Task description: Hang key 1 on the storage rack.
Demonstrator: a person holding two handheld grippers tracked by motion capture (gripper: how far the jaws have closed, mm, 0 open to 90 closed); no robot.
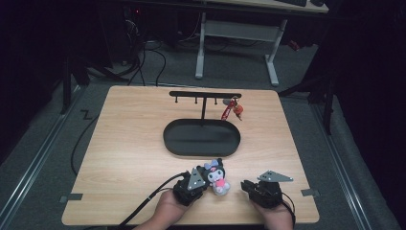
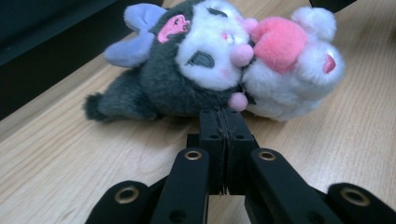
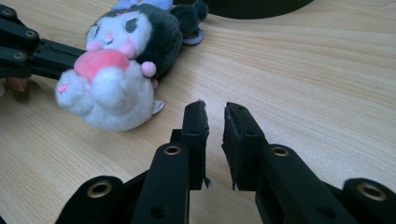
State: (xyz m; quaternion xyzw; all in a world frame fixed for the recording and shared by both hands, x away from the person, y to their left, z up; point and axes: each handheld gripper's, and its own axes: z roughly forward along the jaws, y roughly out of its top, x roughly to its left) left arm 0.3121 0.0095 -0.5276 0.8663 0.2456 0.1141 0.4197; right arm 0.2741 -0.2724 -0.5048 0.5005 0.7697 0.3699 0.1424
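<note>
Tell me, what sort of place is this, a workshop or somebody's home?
Probably a lab or recording room rather than a home: a lit wooden table in a dark room, cables on the floor, and a desk frame behind.

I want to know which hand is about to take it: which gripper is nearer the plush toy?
Left. The left gripper has its closed tips right against the plush toy; the right gripper sits apart on the toy's other side, bare table between.
</note>
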